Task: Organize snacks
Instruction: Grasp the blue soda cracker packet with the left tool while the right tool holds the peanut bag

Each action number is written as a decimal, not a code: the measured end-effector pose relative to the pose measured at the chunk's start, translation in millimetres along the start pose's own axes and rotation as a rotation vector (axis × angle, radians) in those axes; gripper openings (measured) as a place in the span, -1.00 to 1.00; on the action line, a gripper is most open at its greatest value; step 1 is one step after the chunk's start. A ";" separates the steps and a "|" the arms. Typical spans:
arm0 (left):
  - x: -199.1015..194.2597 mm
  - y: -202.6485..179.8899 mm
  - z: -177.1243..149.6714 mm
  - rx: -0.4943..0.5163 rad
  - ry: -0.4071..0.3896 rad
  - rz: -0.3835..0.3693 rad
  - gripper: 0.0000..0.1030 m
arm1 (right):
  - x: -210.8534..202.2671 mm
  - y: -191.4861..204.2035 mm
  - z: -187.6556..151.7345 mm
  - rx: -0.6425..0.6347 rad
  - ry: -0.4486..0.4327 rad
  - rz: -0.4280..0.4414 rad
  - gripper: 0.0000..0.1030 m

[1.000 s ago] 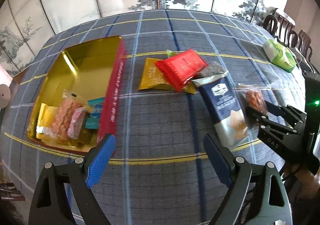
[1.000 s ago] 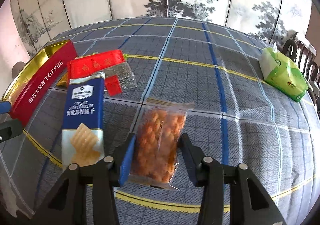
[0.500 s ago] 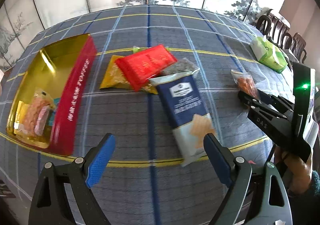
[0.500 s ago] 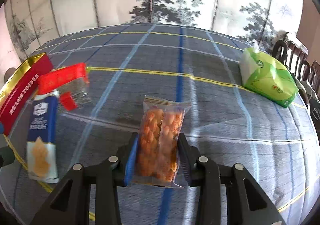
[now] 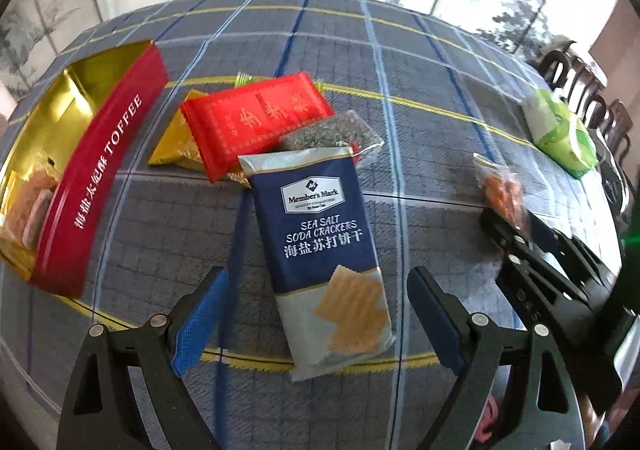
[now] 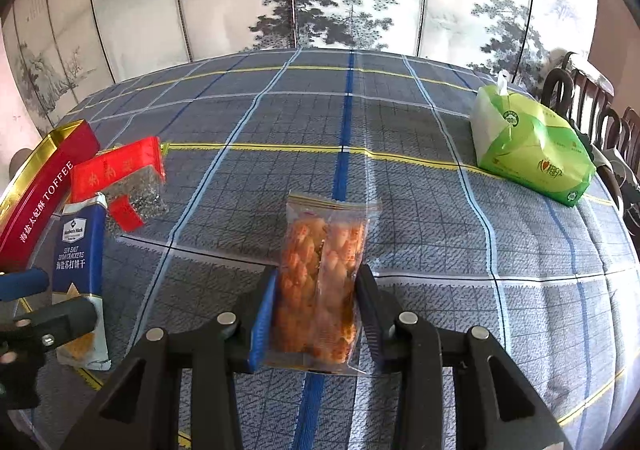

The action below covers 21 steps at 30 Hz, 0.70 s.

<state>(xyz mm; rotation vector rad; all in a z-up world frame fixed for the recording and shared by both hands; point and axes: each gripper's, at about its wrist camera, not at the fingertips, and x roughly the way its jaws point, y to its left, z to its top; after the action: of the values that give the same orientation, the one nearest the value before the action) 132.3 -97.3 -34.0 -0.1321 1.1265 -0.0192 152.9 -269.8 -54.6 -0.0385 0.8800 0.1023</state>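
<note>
Left view: our left tongs (image 5: 316,314) hang spread above the cracker pack (image 5: 320,246) on the table (image 5: 420,81).
Right view: our right tongs (image 6: 316,314) pinch the clear snack bag (image 6: 320,278), lifted off the cloth; the toffee tin (image 6: 40,185) sits far left.

Gold packet (image 5: 176,147) mostly hidden under red packet (image 5: 256,121). Toffee tin (image 5: 108,177) cut off at left edge; contents blurred.
</note>
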 end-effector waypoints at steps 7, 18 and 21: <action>4.6 7.7 0.9 0.001 -0.008 0.026 0.65 | -0.3 0.1 -0.3 -0.001 0.000 0.001 -0.22; 0.9 26.8 -5.0 0.018 -0.012 0.003 0.23 | -0.2 0.9 -0.2 -0.004 0.001 -0.004 -0.22; 0.3 27.6 -7.2 0.025 -0.014 -0.009 0.16 | -0.4 0.3 -0.1 -0.007 0.001 -0.006 -0.22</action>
<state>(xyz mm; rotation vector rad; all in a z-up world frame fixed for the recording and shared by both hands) 124.5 -70.7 -40.4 -0.1154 1.1118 -0.0404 152.5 -269.5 -54.4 -0.0476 0.8806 0.0993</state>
